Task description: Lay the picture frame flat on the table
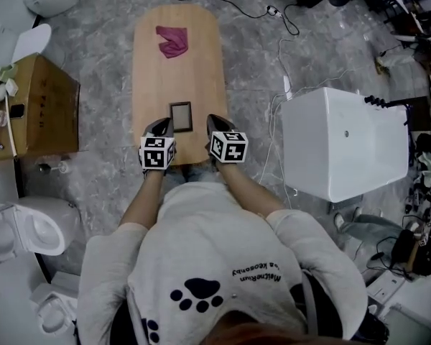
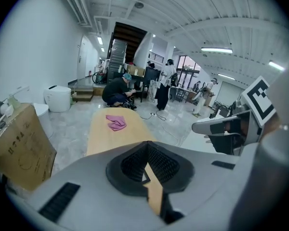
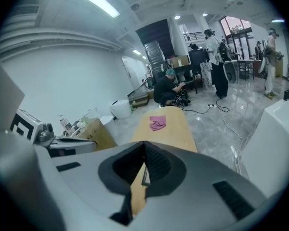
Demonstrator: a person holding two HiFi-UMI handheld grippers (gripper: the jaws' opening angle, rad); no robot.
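A small dark-edged picture frame (image 1: 180, 116) appears to lie flat on the long wooden table (image 1: 176, 70), close to its near end. My left gripper (image 1: 160, 127) hovers just left of the frame. My right gripper (image 1: 217, 125) hovers just right of it. Both are shut with nothing held, and neither touches the frame. In the left gripper view the shut left gripper (image 2: 147, 150) hides most of the table, and only a sliver of the frame (image 2: 144, 177) shows below the tips. The right gripper (image 3: 143, 149) likewise shows a thin strip of the frame (image 3: 145, 175).
A crumpled pink cloth (image 1: 172, 40) lies at the table's far end. A cardboard box (image 1: 47, 106) stands left of the table and a white tub (image 1: 345, 142) right of it. A toilet (image 1: 29, 228) sits at the near left. Cables (image 1: 273, 11) trail on the floor; people (image 2: 118, 90) work beyond.
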